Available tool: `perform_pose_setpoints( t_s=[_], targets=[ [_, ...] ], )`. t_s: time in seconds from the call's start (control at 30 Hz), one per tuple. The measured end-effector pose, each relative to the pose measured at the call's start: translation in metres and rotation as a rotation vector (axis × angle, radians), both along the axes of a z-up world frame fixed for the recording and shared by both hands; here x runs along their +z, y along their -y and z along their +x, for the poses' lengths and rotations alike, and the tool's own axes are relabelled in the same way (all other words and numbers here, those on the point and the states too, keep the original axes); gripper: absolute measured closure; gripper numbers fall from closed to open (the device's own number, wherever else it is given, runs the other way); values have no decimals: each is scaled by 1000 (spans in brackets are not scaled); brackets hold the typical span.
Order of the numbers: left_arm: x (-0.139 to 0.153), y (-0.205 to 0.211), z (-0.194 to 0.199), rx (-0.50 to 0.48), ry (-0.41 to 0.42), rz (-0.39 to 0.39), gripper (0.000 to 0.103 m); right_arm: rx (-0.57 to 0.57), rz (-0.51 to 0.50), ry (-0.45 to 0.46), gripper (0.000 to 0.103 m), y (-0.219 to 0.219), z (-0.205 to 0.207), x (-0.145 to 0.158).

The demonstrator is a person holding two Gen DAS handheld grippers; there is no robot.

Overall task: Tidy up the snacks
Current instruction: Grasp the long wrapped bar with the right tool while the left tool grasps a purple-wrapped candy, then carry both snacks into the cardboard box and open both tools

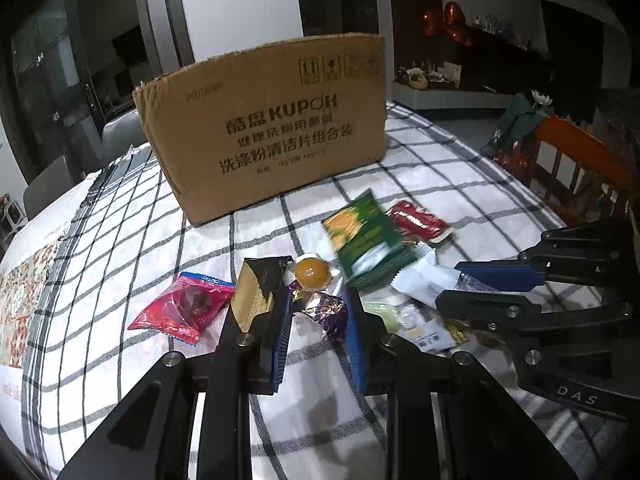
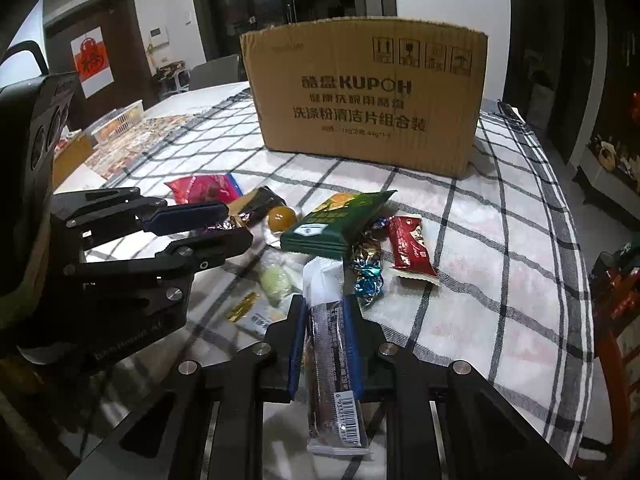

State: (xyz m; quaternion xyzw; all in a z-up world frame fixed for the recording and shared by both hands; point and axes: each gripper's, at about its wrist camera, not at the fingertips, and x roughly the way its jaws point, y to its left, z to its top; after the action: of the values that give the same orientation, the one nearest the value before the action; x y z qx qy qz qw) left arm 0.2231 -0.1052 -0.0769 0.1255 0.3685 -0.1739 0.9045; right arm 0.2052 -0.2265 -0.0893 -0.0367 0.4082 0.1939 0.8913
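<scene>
Right claw (image 2: 323, 320) was clamped on the long snack bar (image 2: 332, 360), its axis lying along the fingers. Left claw (image 1: 318, 312) gripped the purple foil candy (image 1: 326, 312). The cardboard box (image 2: 364, 96) stood straight ahead, beyond the bench's (image 2: 480, 280) snack pile.

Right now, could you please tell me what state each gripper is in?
Left gripper: closed on the purple foil candy.
Right gripper: closed on the long white-ended snack bar.

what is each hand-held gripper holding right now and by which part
Left hand-held gripper: purple foil candy, pinched across its wrapper. Right hand-held gripper: long snack bar, gripped across its middle.
</scene>
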Motion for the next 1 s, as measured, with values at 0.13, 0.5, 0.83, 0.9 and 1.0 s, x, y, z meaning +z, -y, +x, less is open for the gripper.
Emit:
perform_pose_setpoints(
  t_s=[0.13, 0.5, 0.83, 0.9, 1.0],
  targets=[
    [10, 0, -11, -8, -2, -23, 77, -8, 6, 18, 83, 0, -11, 12],
    [52, -4, -42, -13, 75, -48, 77, -92, 72, 95, 83, 7, -37, 55],
    [95, -17, -48, 5, 144, -93, 77, -120, 135, 185, 83, 2, -40, 99],
    [104, -20, -46, 9, 163, -101, 77, -116, 144, 200, 83, -1, -36, 108],
    [117, -25, -41, 15, 205, -98, 77, -118, 161, 220, 83, -4, -29, 119]
  ],
)
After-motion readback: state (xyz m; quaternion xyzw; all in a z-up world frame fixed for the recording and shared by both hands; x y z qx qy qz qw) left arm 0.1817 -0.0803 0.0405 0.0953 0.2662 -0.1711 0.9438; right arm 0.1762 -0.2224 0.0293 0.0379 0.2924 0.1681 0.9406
